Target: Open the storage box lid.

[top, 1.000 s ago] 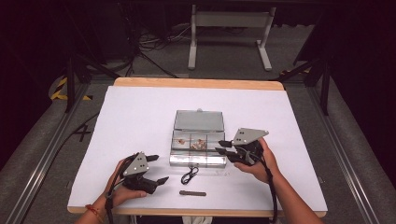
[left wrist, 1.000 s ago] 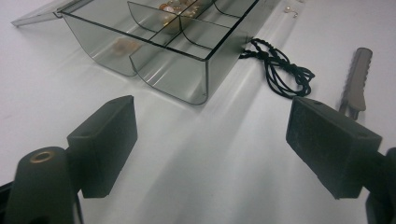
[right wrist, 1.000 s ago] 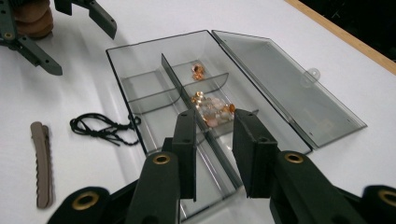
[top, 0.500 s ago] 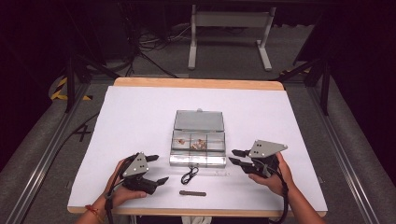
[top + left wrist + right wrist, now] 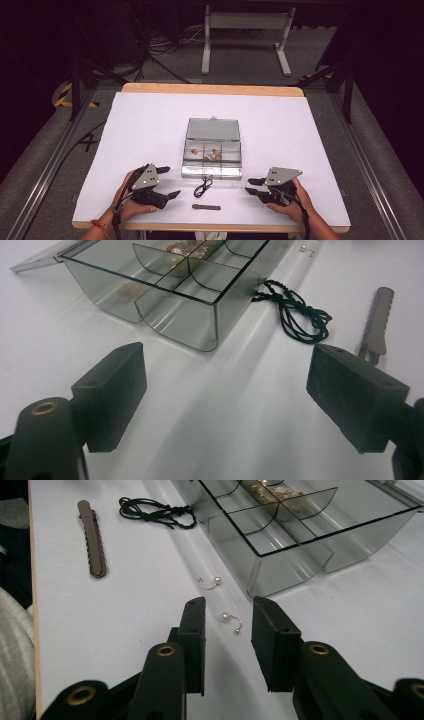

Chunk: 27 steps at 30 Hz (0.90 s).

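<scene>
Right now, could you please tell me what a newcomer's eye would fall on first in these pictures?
Most likely the clear compartment box at the middle of the white table, lid open, small jewellery inside. Next, the right tongs, jaws slightly apart over a pearl earring, with a second earring beyond. A black cord and brown hair clip lie before the box.

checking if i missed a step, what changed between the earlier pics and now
The right tool moved away from the clear box, toward the person's edge of the table, and now points at two pearl earrings on the white cover. Its jaws have just been opening, with nothing between them. The left tool, black cord and brown hair clip stayed put.
</scene>
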### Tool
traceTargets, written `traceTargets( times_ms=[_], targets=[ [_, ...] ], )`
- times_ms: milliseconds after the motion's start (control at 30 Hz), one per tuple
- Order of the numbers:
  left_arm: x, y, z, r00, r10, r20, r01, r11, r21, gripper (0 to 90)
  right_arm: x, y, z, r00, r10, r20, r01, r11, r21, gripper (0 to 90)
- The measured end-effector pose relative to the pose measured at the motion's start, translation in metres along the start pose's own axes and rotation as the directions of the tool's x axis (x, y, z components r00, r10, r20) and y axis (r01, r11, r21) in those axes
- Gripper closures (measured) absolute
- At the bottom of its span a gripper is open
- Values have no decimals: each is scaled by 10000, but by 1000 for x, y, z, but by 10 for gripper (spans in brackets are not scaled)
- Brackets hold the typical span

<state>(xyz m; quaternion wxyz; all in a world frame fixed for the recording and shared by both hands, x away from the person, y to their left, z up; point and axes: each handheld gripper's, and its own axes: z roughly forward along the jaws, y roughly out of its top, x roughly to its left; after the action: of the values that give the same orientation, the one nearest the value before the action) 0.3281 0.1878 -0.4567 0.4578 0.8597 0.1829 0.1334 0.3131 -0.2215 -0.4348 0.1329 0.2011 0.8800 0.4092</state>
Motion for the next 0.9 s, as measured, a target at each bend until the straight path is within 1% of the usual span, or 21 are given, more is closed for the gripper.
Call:
traceTargets(
  times_ms=[100,167,333,467,533,567,700,767,833,900],
  targets=[
    [1,0,0,10000,-22,11,22,10000,-10,170,0,2,4,10000,-51,-63,52,9999,91,661],
    [1,0,0,10000,-45,40,45,10000,4,169,-2,1,7,9998,110,-156,-109,9999,68,648],
    [1,0,1,10000,-41,65,41,10000,23,168,-5,-1,13,9991,303,-292,-298,9994,149,630],
    [0,0,1,10000,7,68,-8,10000,60,168,-7,1,17,9989,331,-345,-319,9989,338,638],
    [0,0,1,10000,4,85,-4,10000,64,168,-8,1,21,9981,393,-473,-367,9978,544,634],
    [0,0,1,10000,-7,86,6,10000,61,168,-8,1,22,9981,412,-462,-384,9975,586,633],
    [0,0,1,10000,15,90,-16,10000,75,168,-9,1,24,9964,553,-637,-523,9975,472,620],
    [0,0,1,10000,24,90,-25,10000,78,168,-9,1,25,9951,512,-840,-476,9979,442,614],
    [0,0,1,10000,33,72,-34,10000,75,168,-7,1,25,9942,332,-1027,-288,9986,443,615],
    [0,0,1,10000,17,75,-17,10000,61,168,-5,1,25,9941,189,-1070,-143,9990,432,633]
  ],
)
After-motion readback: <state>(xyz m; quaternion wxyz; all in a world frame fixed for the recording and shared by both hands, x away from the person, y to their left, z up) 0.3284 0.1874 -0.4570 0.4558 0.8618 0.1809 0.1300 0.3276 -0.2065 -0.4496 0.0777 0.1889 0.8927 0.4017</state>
